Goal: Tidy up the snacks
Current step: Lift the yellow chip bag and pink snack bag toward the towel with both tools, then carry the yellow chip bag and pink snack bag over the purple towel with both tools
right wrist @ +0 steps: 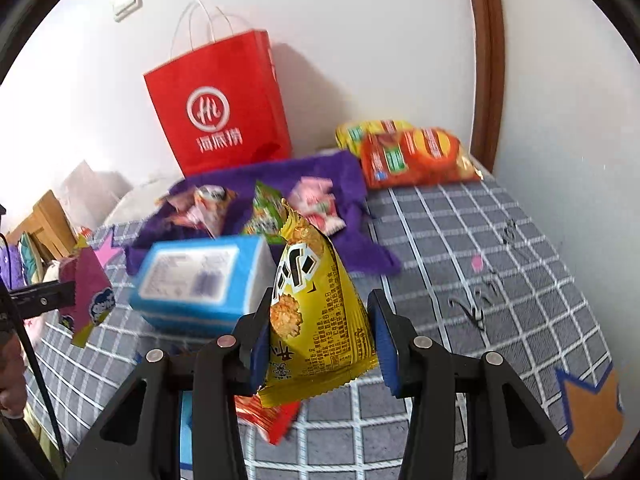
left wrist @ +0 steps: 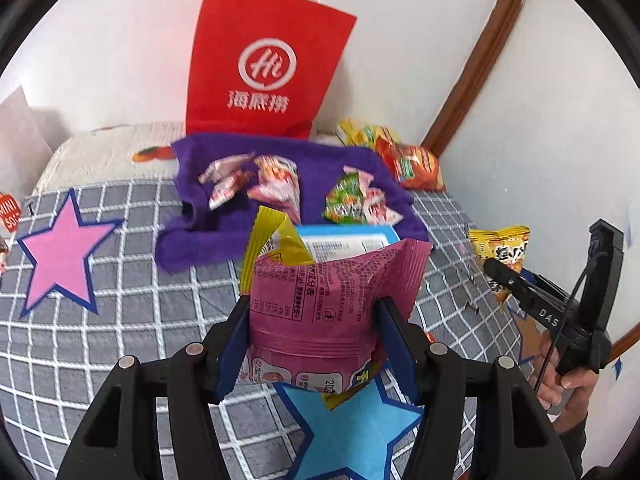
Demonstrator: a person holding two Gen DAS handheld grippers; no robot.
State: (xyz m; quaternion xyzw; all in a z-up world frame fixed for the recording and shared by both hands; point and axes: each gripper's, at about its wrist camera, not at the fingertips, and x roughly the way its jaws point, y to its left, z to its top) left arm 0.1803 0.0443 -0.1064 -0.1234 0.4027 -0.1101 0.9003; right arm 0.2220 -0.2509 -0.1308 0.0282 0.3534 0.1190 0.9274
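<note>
Gripping a magenta snack packet (left wrist: 320, 304) between blue pads, the left gripper (left wrist: 316, 344) is clamped on it with a pad against each side, the packet raised clear of the checked bedcover (left wrist: 132, 312); a yellow flap (left wrist: 276, 236) stands up at the packet's far left corner. Just behind the packet lies a blue box (left wrist: 348, 240), its printed label upward. Below the left gripper, a light blue star patch (left wrist: 360, 432); off to its left, a pink star patch (left wrist: 60, 256). The right gripper (right wrist: 320, 340) is closed on a yellow triangular snack bag (right wrist: 312, 320), held upright between its pads and lifted off the cover; a red wrapper (right wrist: 268, 416) shows under the bag. Ahead of both tools, a purple cloth (left wrist: 200, 236) spread on the bed carries several small pink-and-white packets (left wrist: 256, 180) and a green one (left wrist: 344, 200). Beyond the cloth, against the white wall, stands a red paper bag (left wrist: 268, 68) with white handles. To the far right of the cloth lie an orange snack pack (right wrist: 416, 156) and a yellow one (right wrist: 360, 130) behind it. An orange star patch (right wrist: 592, 412) sits at the right gripper's near right. A hand (left wrist: 568, 380) holding the right tool shows at the left view's right edge.
</note>
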